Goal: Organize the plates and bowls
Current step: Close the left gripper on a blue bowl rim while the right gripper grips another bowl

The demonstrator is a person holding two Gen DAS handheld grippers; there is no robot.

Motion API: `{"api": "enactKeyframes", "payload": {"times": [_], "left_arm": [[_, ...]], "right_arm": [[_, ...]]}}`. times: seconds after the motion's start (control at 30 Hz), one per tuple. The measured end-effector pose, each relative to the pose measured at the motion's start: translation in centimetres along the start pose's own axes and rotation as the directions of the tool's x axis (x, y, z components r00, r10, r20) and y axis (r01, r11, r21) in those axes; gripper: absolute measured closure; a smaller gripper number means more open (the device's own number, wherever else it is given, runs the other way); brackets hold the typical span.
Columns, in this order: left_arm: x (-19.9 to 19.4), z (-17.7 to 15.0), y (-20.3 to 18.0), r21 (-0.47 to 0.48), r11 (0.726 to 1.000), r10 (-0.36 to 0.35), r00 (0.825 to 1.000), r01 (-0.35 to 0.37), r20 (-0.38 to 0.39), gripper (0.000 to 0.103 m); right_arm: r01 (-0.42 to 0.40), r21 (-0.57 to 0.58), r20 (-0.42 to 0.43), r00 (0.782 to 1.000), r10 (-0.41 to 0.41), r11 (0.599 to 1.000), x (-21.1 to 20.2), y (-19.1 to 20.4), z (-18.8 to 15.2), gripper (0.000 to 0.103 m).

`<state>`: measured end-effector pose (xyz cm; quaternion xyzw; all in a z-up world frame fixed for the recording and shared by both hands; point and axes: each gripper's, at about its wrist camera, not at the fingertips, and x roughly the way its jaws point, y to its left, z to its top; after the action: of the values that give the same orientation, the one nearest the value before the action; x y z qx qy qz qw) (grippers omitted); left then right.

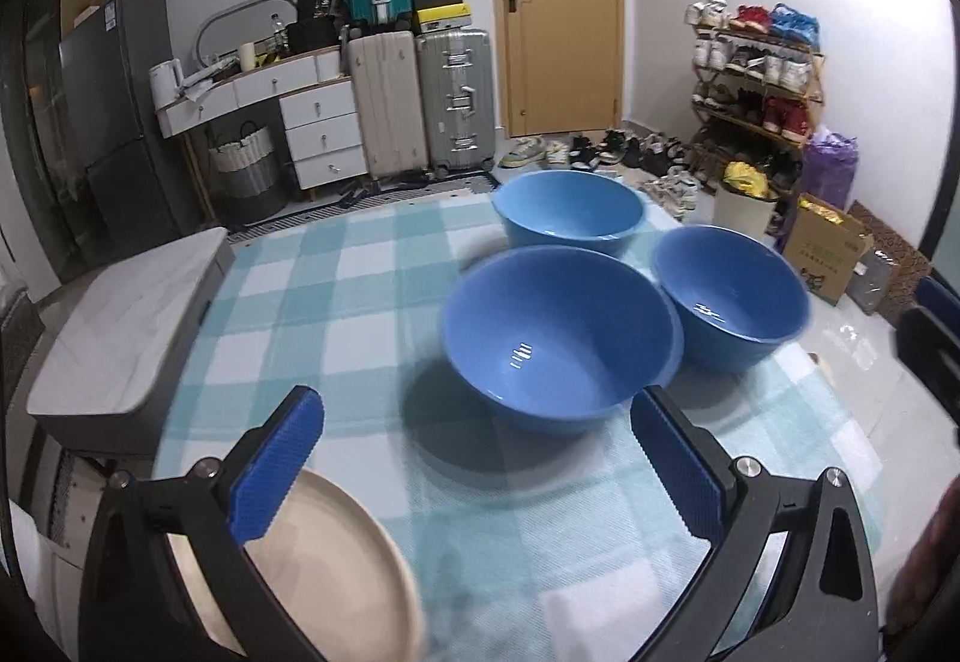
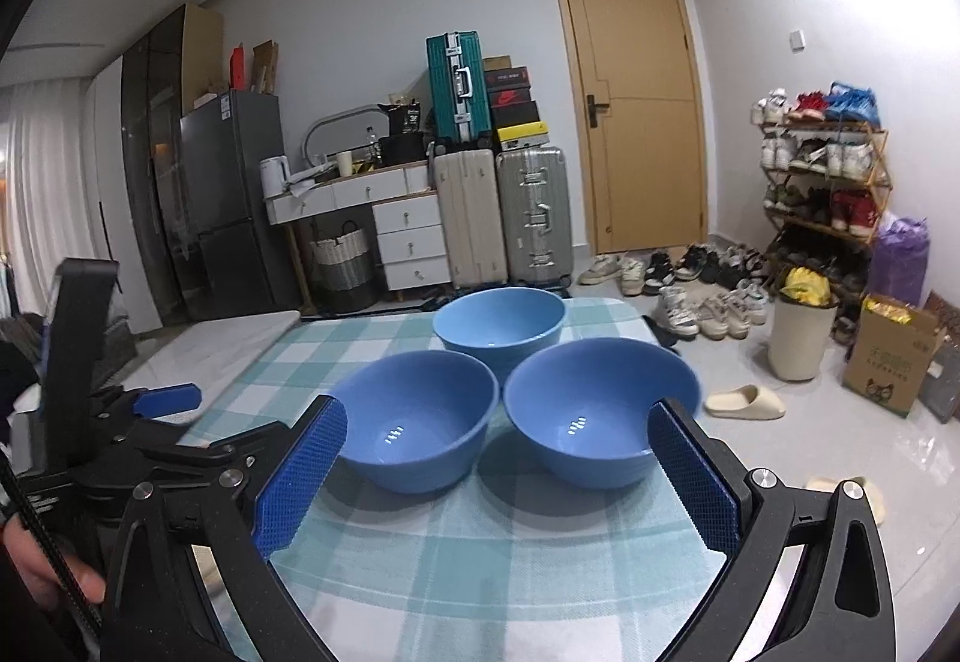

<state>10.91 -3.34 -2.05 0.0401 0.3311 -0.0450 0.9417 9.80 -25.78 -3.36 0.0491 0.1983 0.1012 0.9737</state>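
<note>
a table covered with a teal and white checked cloth (image 1: pixel 336 302) fills the lower half of both views. on it, around the centre of each frame, stand three blue bowls, all upright and empty. in the left wrist view the nearest bowl (image 1: pixel 558 338) sits at centre, a second bowl (image 1: pixel 729 296) just to its right and seemingly touching it, and a paler far bowl (image 1: pixel 570 212) behind them. in the right wrist view the same three form a triangle: near left bowl (image 2: pixel 414 416), near right bowl (image 2: pixel 594 410), far bowl (image 2: pixel 501 323) behind the pair.

a cream plate (image 1: pixel 312 566) lies at the lower left of the left wrist view, partly under the left gripper's finger.

the left gripper (image 1: pixel 474 461) is spread wide with nothing between its blue pads, hovering just short of the nearest bowl. the right gripper (image 2: pixel 498 473) is also spread wide and holds nothing; its right finger overlaps the near right bowl's rim in the picture, contact unclear. the left gripper also shows at the left edge of the right wrist view.
</note>
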Motion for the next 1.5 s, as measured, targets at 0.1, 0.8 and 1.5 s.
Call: {"api": "enactKeyframes", "payload": {"times": [0.1, 0.8, 1.5], "left_arm": [[1.7, 1.6, 1.3, 0.003, 1.0, -0.023, 0.999, 0.023, -0.04, 0.0], [16.2, 6.5, 2.9, 0.085, 0.972, -0.174, 0.915, 0.218, -0.363, 0.002], [20.9, 7.2, 2.2, 0.031, 0.93, -0.298, 0.801, 0.366, -0.52, 0.069]], "right_arm": [[-0.016, 0.035, 0.024, 1.0, 0.015, 0.999, 0.5, -0.5, 1.6, 0.001], [-0.153, 0.242, -0.317, 0.921, 0.227, 0.958, 12.5, 0.5, -0.2, 0.008], [-0.073, 0.432, -0.461, 0.839, 0.289, 0.899, 18.8, -0.9, -4.8, 0.062]]}}
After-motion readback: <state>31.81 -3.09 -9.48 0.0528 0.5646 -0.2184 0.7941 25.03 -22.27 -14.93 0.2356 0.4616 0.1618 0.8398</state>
